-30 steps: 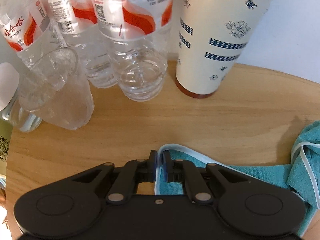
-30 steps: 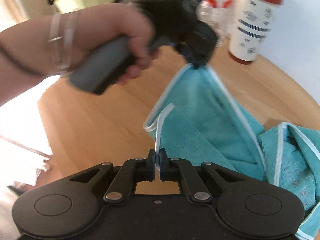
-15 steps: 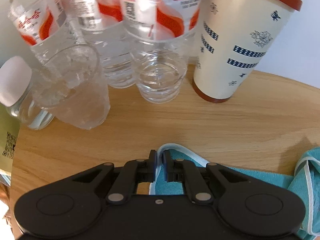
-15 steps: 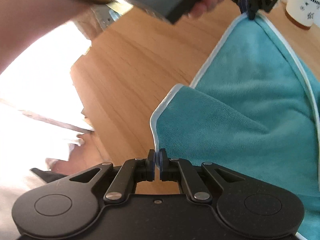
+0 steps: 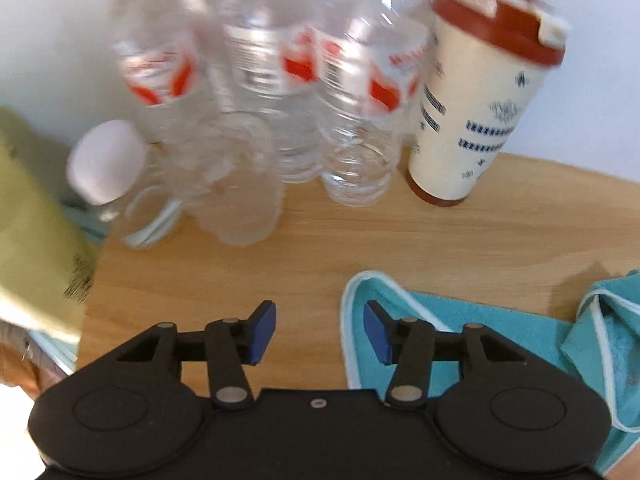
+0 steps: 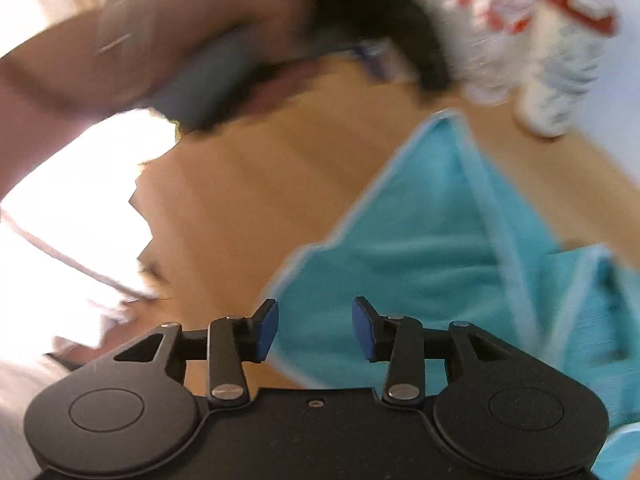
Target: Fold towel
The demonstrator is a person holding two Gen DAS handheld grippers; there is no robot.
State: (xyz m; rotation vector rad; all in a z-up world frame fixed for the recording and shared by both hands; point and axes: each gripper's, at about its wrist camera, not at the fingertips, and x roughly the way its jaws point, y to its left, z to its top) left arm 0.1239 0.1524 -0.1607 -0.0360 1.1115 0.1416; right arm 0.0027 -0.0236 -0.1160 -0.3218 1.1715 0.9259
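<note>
Table: a round light wooden table [image 5: 400, 248] carried everything.
Towel: a teal terry towel with pale piping [image 6: 420, 248] lay partly flat on the table, bunched toward its right edge, one corner [image 5: 356, 280] pointing at the back edge.
Left gripper [image 5: 320, 328]: blue-padded fingers spread apart, empty, above that corner.
Right gripper [image 6: 314, 328]: spread, empty, over the towel's near edge.
Back edge: blurred clear plastic bottles with red labels [image 5: 352, 120]; a cream paper cup with a red lid [image 5: 480, 112].
</note>
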